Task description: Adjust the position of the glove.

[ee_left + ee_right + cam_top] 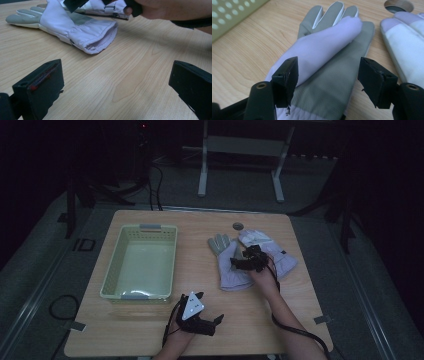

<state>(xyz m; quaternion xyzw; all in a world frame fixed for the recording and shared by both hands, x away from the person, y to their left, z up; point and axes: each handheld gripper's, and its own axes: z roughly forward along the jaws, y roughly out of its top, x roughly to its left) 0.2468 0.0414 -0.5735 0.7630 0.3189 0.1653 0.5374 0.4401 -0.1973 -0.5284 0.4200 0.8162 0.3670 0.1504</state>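
Far left on the desk [200, 330], a pale green basket [112, 270], perforated wall seen up close in the right gripper view. Just right of its near corner, the left hand-held gripper [200, 296], jaws wide apart over bare wood, nothing between them. From its own view, the near glove [75, 32] lying flat, cuff mouth open toward the camera, ribbed lining visible. Right of centre from above, two pale gloves side by side, the near one [232, 270] and the far glove [272, 252]. Over the near one, the right hand-held gripper [245, 260], jaws apart, straddling the grey palm with a lilac fold between; pads not pressing. Beyond the gloves, a round desk hole [399, 5].
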